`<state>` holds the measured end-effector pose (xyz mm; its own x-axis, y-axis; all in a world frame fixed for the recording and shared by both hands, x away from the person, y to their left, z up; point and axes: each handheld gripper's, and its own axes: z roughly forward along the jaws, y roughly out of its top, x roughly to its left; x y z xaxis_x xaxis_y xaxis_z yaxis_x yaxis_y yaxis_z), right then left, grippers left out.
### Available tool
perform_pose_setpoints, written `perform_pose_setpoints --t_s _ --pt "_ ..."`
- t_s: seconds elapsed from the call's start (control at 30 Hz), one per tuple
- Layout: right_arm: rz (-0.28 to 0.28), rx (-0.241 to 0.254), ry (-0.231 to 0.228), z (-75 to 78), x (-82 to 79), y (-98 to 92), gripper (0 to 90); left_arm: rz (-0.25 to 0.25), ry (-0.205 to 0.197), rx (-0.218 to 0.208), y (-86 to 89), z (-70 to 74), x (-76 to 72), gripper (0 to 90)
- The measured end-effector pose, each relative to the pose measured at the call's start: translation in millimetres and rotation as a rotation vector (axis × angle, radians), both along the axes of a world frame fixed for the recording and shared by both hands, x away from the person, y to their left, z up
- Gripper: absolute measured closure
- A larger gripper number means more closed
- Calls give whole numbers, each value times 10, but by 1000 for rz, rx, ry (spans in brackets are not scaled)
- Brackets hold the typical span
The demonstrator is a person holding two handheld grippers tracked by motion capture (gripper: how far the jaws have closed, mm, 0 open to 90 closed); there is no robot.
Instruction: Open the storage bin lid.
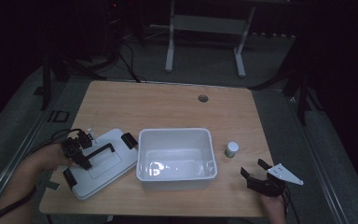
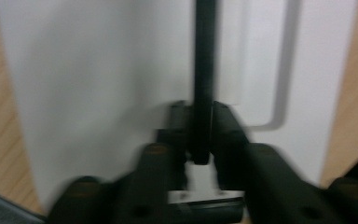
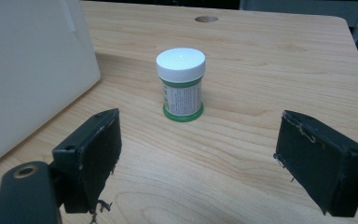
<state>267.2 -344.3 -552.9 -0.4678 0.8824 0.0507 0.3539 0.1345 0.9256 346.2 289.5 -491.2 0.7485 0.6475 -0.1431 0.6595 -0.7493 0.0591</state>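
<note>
One lid [image 1: 103,163] lies left of one bin [image 1: 175,154]; the left gripper [image 2: 200,135] straddles its black handle [image 2: 204,70]. One jar [image 3: 181,84] stands before the right gripper [image 3: 193,158], jaws wide, bare table [image 1: 168,102] beyond.

Right gripper [image 3: 193,158] hovers low over the table [image 3: 270,60], jaws spread wide at the bottom corners. Dead centre, beyond them, a white-capped jar [image 3: 181,84] stands upright. A white bin [image 3: 28,70] walls off the upper left.
</note>
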Motion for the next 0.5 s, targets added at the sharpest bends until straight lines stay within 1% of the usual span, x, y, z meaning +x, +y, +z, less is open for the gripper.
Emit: perform_pose_setpoints --t_s 0.03,0.07,0.13,0.17,0.2,0.23,0.27,0.3,0.33,0.37,0.4,0.47,0.5 --pt "0 1 0 0 0 -2 139 5 -4 8 -2 14 7 639" --pt "0 0 1 0 1 -2 139 8 0 6 3 29 16 605" --pt "-1 -6 2 0 0 2 139 10 -27 3 3 68 16 580" --pt "0 -7 4 0 1 5 139 12 -35 -5 7 86 17 533" --pt "0 -8 8 0 3 6 139 11 -44 -7 9 107 13 507" --pt "0 -8 8 0 3 6 139 11 -44 -7 9 107 13 489" --pt "4 -6 13 0 6 4 139 11 -44 -7 9 107 13 489" --pt "20 3 33 -2 24 -5 139 9 -60 7 7 138 6 374" --pt "19 3 35 -2 24 -6 139 9 -60 7 7 138 6 373" --pt "22 3 37 -2 26 -5 139 11 -74 16 3 148 6 343" --pt "25 2 41 -2 30 -6 139 19 -79 14 3 155 5 313" --pt "25 3 49 0 36 -6 139 21 -82 27 7 156 9 313" --pt "28 1 54 0 39 -6 139 25 -78 25 10 156 5 313"
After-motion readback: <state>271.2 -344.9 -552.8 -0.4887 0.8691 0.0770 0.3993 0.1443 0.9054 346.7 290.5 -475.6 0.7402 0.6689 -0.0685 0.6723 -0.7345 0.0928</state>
